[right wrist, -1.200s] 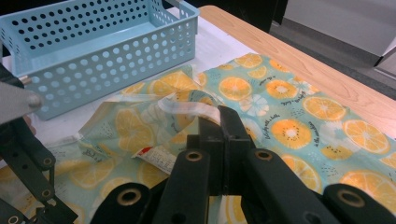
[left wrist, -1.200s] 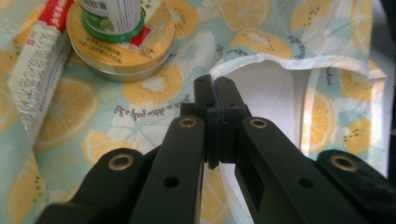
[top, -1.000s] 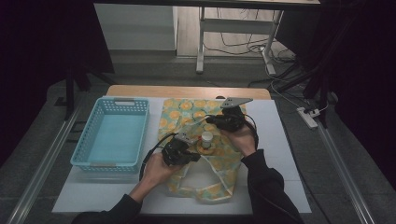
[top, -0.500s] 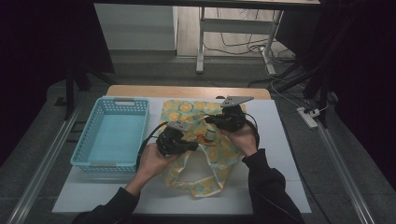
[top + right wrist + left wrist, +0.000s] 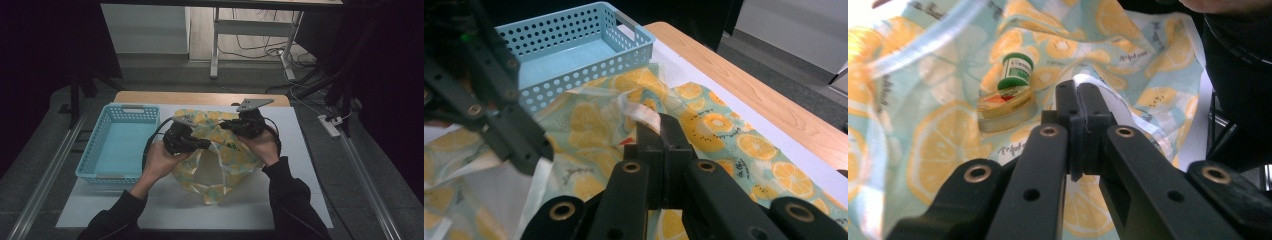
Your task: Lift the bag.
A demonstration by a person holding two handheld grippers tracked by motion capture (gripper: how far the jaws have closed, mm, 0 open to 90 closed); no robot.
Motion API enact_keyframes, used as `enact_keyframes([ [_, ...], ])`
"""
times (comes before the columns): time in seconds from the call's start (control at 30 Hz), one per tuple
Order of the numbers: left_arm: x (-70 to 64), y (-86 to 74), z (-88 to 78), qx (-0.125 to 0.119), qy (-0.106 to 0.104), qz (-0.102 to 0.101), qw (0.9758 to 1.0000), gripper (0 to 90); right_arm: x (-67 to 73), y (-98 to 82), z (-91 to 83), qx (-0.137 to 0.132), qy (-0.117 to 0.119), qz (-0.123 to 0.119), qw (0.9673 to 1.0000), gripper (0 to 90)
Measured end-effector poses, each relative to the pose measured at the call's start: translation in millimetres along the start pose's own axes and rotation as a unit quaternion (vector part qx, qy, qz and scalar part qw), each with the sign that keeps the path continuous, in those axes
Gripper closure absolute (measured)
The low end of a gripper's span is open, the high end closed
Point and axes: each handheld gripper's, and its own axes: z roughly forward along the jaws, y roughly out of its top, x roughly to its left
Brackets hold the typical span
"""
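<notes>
We see a person at a white table (image 5: 300, 200) who holds a gripper in each hand above a lemon-print bag (image 5: 220, 165). The bag is of thin cloth or plastic, pale blue-green with orange and yellow citrus slices, and it lies in the middle of the table, just beside a light blue basket (image 5: 120, 145) which stands at the person's left.

The left gripper (image 5: 205, 145) has its jaws fully closed, and in the left gripper view we see a white strip of the bag's edge (image 5: 1088, 82) pinched between the tips. The right gripper (image 5: 225, 125) has also its jaws pressed together, and in the right gripper view a pale strip of the bag's rim (image 5: 639, 112) goes into the tips and is held there. The two grippers point toward each other, near but not touching, and between them the mouth of the bag hangs open, so that we look in the high view on its pale inner side.

Inside the bag, in the left gripper view, lies a small bottle with green cap (image 5: 1015, 72), and just before it a flat round tin (image 5: 1005, 110) with yellowish wall; they seem to touch
</notes>
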Motion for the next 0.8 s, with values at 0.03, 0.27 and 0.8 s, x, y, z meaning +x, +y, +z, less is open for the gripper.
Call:
enact_keyframes([
  [0.03, 0.8, 1.6, -1.6, -0.003, 0.0, -0.001, 1.0, 90.0, 0.7, 1.4, -0.6, 0.0, 0.0, -0.001, 1.0, 89.4],
  [0.27, 7.7, 19.7, -16.1, -0.014, -0.001, 0.002, 0.9999, 90.0, 4.5, 10.1, -5.2, 0.0, 0.011, -0.001, 0.9999, 89.4],
  [0.8, 22.7, 65.6, -46.4, -0.05, 0.001, 0.002, 0.9987, 90.0, 10.0, 42.8, -22.6, -0.002, 0.0, -0.018, 0.9998, 89.4],
])
